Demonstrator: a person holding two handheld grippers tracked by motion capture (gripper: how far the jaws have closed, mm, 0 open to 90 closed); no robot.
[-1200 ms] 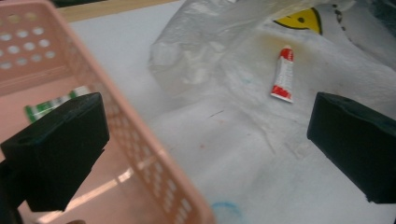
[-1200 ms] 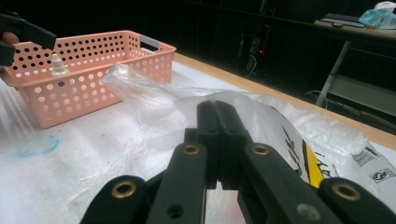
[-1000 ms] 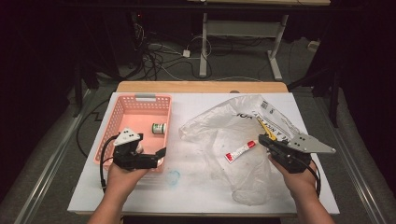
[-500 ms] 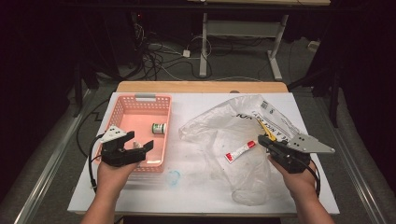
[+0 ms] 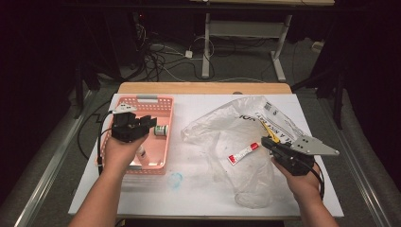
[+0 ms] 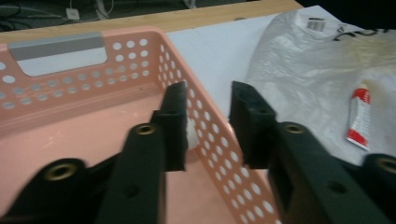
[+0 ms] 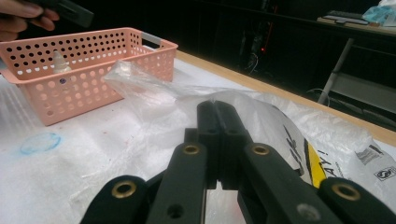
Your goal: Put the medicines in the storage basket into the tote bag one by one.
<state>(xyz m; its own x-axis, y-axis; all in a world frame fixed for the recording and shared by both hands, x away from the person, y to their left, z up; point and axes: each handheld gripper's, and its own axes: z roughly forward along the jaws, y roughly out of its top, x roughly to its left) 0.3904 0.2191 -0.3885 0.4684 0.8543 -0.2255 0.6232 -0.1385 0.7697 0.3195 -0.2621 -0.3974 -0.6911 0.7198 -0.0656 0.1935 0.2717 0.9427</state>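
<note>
Red-and-white tube (image 5: 243,153) lies on the clear plastic bag (image 5: 236,142) at table centre-right, at ten o'clock from my right gripper (image 5: 270,141), whose jaws are clenched, seemingly pinching bag film, though I cannot see the film between them. My left gripper (image 5: 150,122) hangs over the pink basket (image 5: 165,142), jaws just closing but still parted on nothing, astride the basket's wall in its own view. Risk: tugging the bag rolls the tube away; the basket's small bottle (image 5: 161,130) and another item are half-hidden.
</note>
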